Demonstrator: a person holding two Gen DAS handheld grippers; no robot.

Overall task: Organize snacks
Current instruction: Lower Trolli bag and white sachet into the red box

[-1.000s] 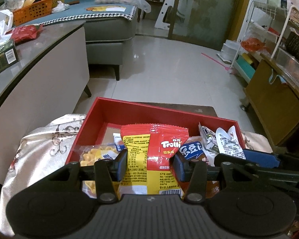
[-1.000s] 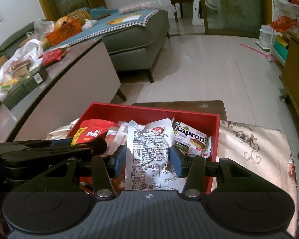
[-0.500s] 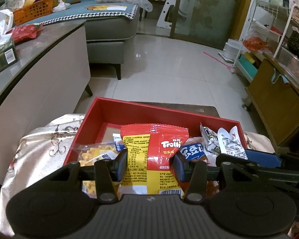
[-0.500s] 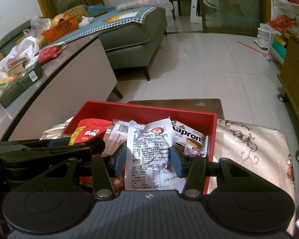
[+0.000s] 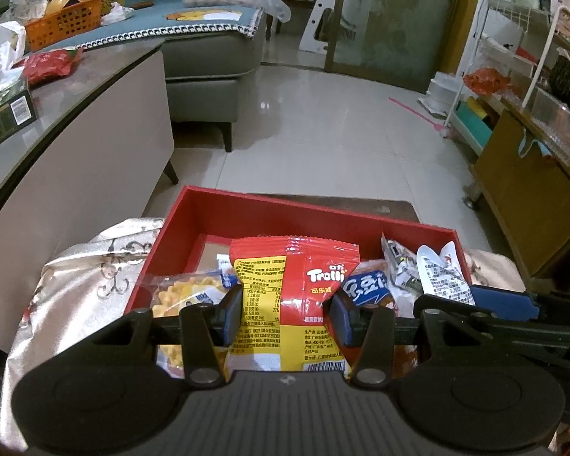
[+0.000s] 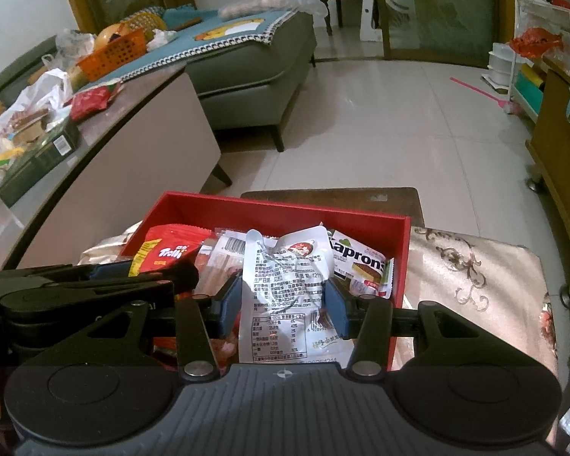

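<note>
A red box [image 5: 247, 209] [image 6: 285, 209] stands on a patterned cloth and holds several snack packets. My left gripper [image 5: 287, 313] is shut on a red and yellow Trolli bag [image 5: 304, 285], held upright over the box; the bag also shows in the right wrist view [image 6: 167, 252]. My right gripper [image 6: 285, 306] is shut on a white foil packet [image 6: 285, 285], held upright over the box's right half; it also shows in the left wrist view [image 5: 440, 273]. A yellow biscuit packet [image 5: 186, 292], a blue packet [image 5: 364, 288] and a Kapron's packet [image 6: 361, 266] lie in the box.
The patterned cloth [image 6: 475, 285] covers the surface under the box. A brown stool [image 6: 334, 197] stands just behind it. A long grey counter [image 5: 76, 133] with bags runs along the left. A sofa [image 5: 209, 57] and a wooden cabinet [image 5: 524, 190] stand farther off.
Both grippers have risen slightly and drawn back a little with their packets; the box looks a bit lower and farther. Both grips are unchanged.
</note>
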